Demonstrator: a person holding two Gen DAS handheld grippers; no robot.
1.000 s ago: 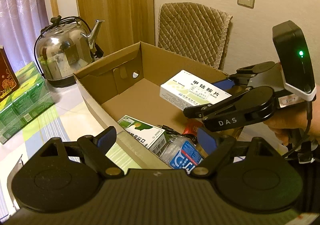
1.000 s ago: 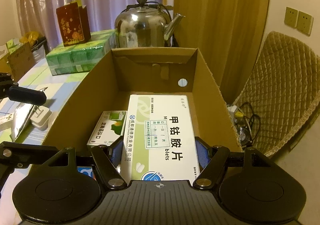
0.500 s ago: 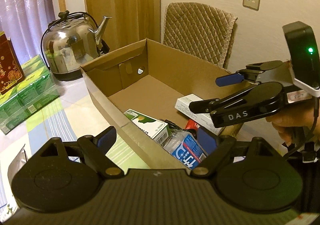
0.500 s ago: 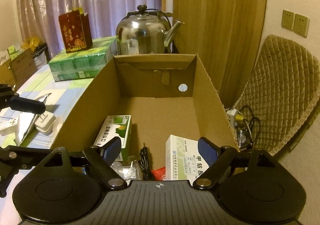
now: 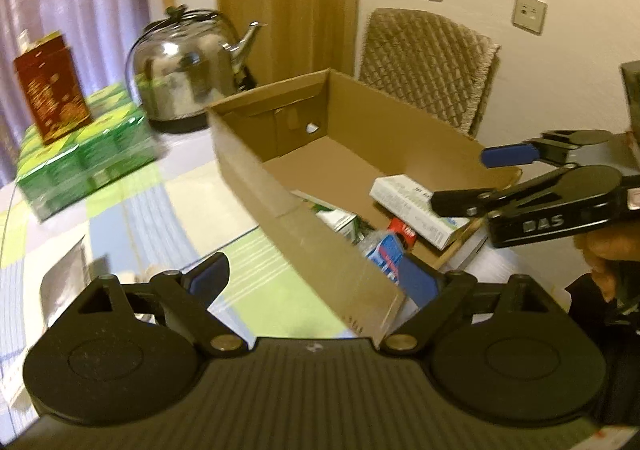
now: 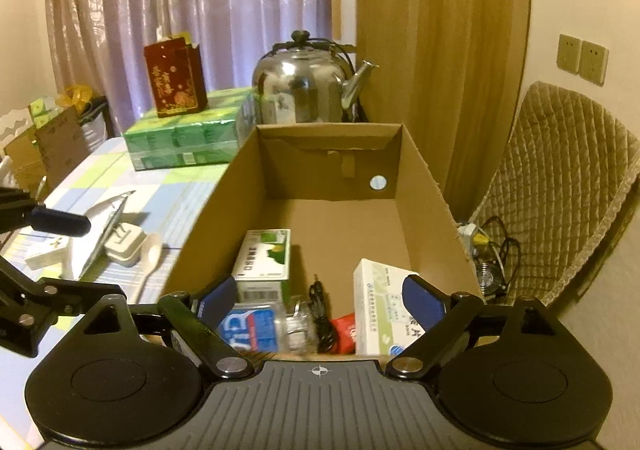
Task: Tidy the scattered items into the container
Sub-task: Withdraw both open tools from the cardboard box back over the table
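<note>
The white medicine box (image 6: 382, 308) now lies in the cardboard box (image 6: 424, 185), dropped by the right hand-held gripper (image 6: 320, 304), both grippers wide open, empty.

The far half of the cardboard box (image 6: 420, 185) floor lies bare and open from above. Its near end is crowded: a green carton (image 6: 266, 262), a white medicine box (image 6: 380, 306), a bottle (image 6: 260, 326) and a black cable (image 6: 320, 310). Left of the box, a spoon (image 6: 150, 256), a white case (image 6: 126, 244) and a foil pouch (image 6: 102, 226) clutter the bench (image 6: 172, 185). A kettle (image 6: 304, 83) and green packs (image 6: 184, 139) block the far side.
</note>
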